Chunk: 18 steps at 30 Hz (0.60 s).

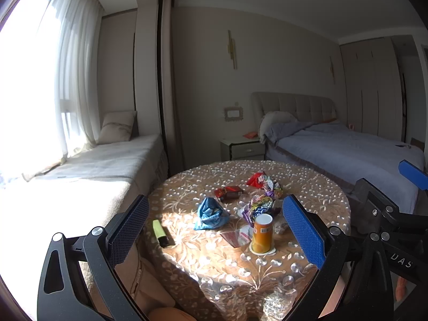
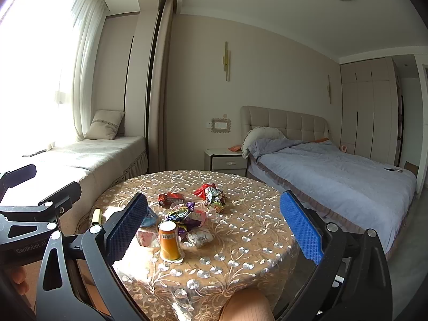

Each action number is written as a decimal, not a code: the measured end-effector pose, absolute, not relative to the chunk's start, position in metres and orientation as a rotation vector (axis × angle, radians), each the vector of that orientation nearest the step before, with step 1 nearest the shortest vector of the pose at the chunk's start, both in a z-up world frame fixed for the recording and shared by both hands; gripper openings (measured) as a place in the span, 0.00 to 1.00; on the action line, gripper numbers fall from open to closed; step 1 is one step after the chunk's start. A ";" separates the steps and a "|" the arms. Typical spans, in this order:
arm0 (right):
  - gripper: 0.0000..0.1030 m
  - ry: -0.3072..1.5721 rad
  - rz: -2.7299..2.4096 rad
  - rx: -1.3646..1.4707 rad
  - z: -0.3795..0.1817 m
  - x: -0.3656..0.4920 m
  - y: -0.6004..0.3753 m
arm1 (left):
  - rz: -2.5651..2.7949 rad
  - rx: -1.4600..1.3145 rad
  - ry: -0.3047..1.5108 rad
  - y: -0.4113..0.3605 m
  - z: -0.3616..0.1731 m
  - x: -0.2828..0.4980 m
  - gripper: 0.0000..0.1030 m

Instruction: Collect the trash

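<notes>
Both tools hang above the near edge of the round surface (image 1: 307, 187), each with its pads spread wide and nothing between them: left tool (image 1: 214, 230), right tool (image 2: 214, 227). The trash sits at mid-frame: a blue wrapper (image 1: 211, 214), crumpled foil wrappers (image 1: 258, 208), and a red pack (image 1: 231, 192), perhaps a cigarette box. An orange can (image 1: 262, 234) stands nearest.

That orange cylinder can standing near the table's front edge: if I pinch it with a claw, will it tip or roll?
The orange can stands upright and is tall for its base, so a high push would likely tip it. Being round, it would probably roll across the tablecloth once down. Its smooth side may slip, so grip mid-height. Whether it is full cannot be told.
</notes>
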State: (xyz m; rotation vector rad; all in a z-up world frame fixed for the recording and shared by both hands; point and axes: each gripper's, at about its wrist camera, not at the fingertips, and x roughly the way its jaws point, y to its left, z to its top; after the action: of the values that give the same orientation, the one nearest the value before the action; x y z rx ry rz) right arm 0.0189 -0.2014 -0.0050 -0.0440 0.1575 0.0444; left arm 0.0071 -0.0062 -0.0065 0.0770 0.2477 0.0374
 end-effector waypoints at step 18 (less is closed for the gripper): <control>0.96 0.161 0.049 -0.044 -0.005 0.018 -0.201 | 0.052 0.086 0.250 -0.009 -0.008 0.009 0.95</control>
State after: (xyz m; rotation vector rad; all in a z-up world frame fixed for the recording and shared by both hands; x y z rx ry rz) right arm 0.0177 -0.2006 -0.0052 -0.0440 0.1606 0.0489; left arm 0.0090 -0.0086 -0.0080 0.0857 0.2495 0.0524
